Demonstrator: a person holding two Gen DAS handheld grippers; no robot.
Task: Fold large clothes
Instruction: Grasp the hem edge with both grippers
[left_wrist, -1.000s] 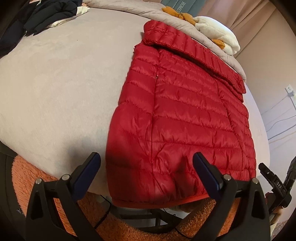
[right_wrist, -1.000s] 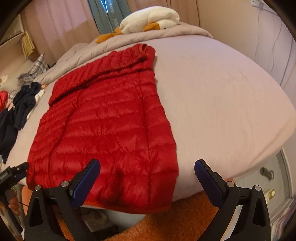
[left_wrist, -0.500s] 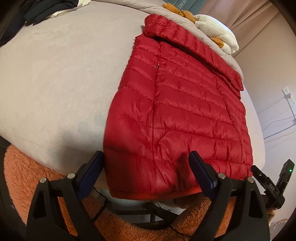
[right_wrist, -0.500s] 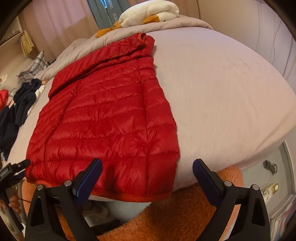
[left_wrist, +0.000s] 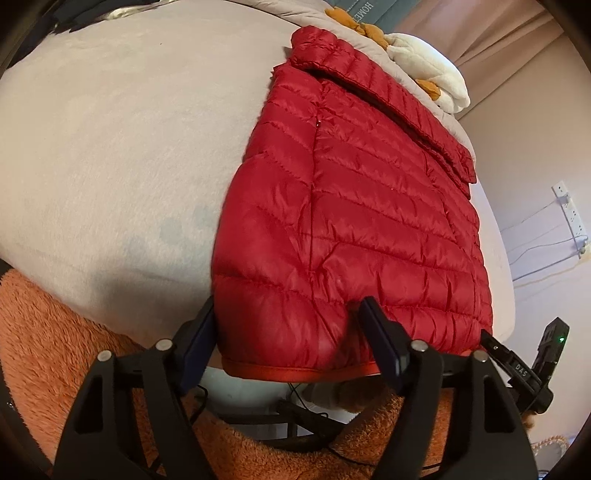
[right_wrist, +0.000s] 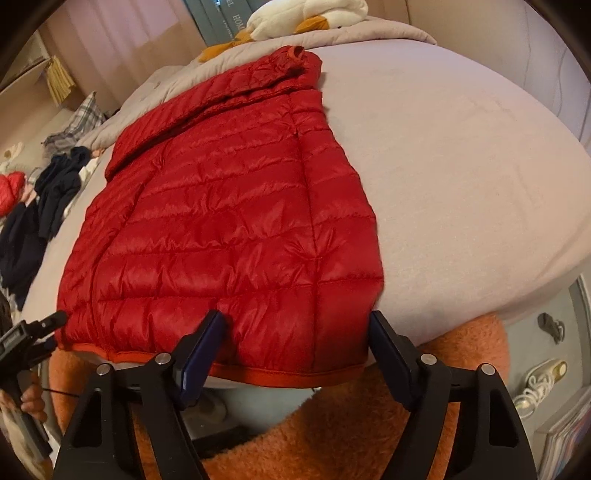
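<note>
- The red jacket (left_wrist: 354, 229) is laid flat on the bed (left_wrist: 110, 147), hem overhanging for reach.
- Left gripper (left_wrist: 286, 325) and right gripper (right_wrist: 295, 332) are held wide astride the hem corners, nothing clamped.

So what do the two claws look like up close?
Both look the same. The left claw and right claw each have a black frame with triangle-shaped holes, round silver bolts, and two flat dark blue pads as fingertips. In the left view, the other tool's side shows a tiny green light and white letters.
</note>
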